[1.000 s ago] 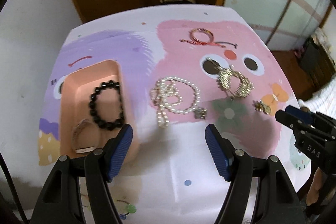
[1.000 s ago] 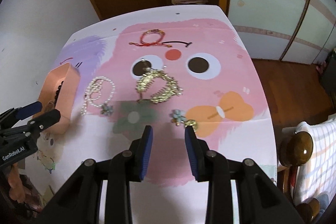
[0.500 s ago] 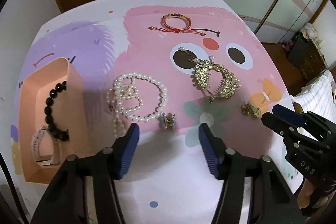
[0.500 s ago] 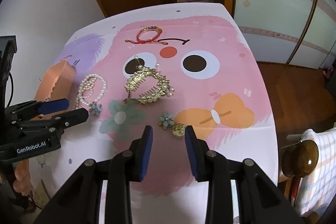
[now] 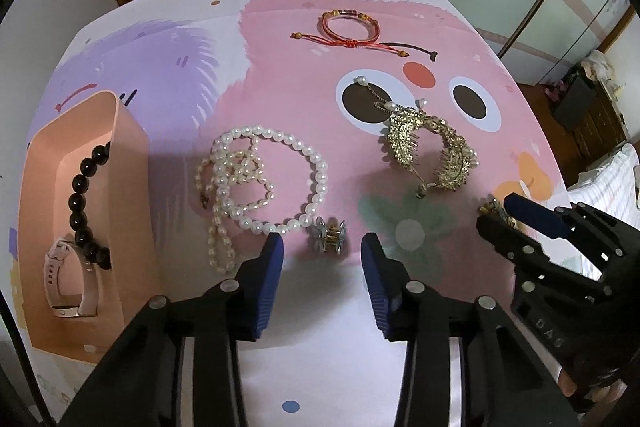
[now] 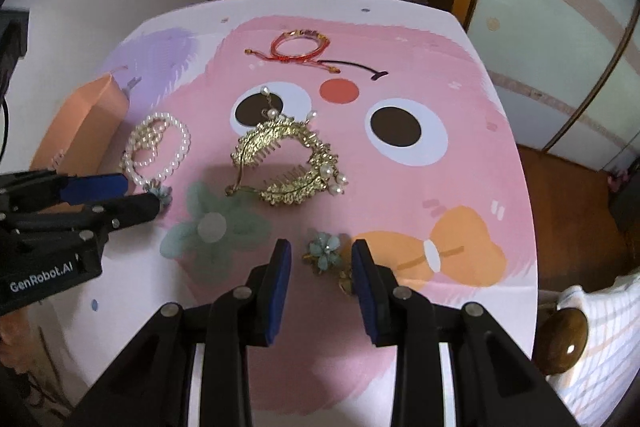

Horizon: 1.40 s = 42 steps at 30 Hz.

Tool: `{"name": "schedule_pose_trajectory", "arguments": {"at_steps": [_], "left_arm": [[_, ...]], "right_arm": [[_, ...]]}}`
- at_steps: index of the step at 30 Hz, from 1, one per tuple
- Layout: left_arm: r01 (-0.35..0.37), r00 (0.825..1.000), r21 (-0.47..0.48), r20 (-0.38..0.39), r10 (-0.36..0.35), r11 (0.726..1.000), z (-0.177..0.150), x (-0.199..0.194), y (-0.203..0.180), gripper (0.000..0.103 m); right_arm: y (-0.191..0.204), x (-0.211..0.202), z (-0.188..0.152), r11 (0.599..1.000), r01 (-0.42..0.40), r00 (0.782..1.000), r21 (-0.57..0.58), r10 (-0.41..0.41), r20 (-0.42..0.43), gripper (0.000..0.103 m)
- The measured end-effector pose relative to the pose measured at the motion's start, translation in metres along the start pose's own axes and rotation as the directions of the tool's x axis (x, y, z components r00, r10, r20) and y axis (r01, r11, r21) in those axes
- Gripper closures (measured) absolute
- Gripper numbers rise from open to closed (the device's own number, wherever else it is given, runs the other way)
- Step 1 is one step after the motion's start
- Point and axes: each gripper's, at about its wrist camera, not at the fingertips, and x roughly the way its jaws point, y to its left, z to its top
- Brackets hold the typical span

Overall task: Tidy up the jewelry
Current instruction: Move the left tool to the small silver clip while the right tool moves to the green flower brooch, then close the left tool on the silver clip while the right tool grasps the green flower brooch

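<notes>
- Left wrist view: the left tool (image 5: pixel 322 247) points steeply down at a small flower earring (image 5: pixel 329 234) that lies on the surface (image 5: pixel 320 355), just beside the end of the pearl necklace (image 5: pixel 264 179). Its jaws have just been closing, and the earring sits between the two pads, but neither pad touches it, so the tool is unclenched and grasps nothing.
- Left wrist view: the pink tray (image 5: pixel 132 187) stands at the left and already holds a black bead bracelet (image 5: pixel 84 203) and a pale watch (image 5: pixel 68 283). A gold hair comb (image 5: pixel 432 155) and a red cord bracelet (image 5: pixel 352 27) lie farther off.
- Left wrist view: to do this well, I would keep the pads clear of the pearls, come down until the tips meet the cloth, then close on the earring's body.
- Right wrist view: the right tool (image 6: pixel 320 259) hangs over a second flower earring (image 6: pixel 324 251), pale blue, with a gold piece (image 6: pixel 346 283) at the right pad. The jaws are narrow yet released, with nothing pinched.
- Right wrist view: here the gap is tight, so centring matters; a slight shift left would likely keep the gold piece from being nudged aside.
</notes>
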Motion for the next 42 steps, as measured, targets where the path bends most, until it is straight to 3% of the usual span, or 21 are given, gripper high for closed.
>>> {"name": "schedule_pose_trajectory", "arguments": {"at_steps": [2, 5, 12, 19, 42], "left_arm": [[-0.005, 1.0, 0.004, -0.003, 0.005, 1.0, 0.001, 0.002, -0.001, 0.064], [-0.011, 1.0, 0.005, -0.008, 0.011, 1.0, 0.002, 0.005, -0.003, 0.065], [-0.011, 1.0, 0.012, -0.027, 0.012, 1.0, 0.004, 0.011, -0.008, 0.075], [-0.012, 0.999, 0.021, -0.039, 0.013, 1.0, 0.004, 0.014, -0.011, 0.086], [-0.018, 0.999, 0.04, -0.029, 0.019, 0.999, 0.001, 0.013, -0.016, 0.091]], "right_arm": [[0.002, 0.003, 0.001, 1.0, 0.015, 1.0, -0.012, -0.015, -0.013, 0.072], [0.005, 0.006, -0.001, 0.999, 0.024, 1.0, -0.026, -0.025, -0.018, 0.082], [0.003, 0.004, 0.0, 1.0, 0.018, 1.0, -0.012, -0.019, -0.021, 0.085], [0.002, 0.003, -0.001, 1.0, 0.012, 1.0, -0.003, -0.012, -0.022, 0.085], [0.004, -0.011, -0.001, 1.0, -0.011, 1.0, 0.006, 0.011, 0.02, 0.085]]}}
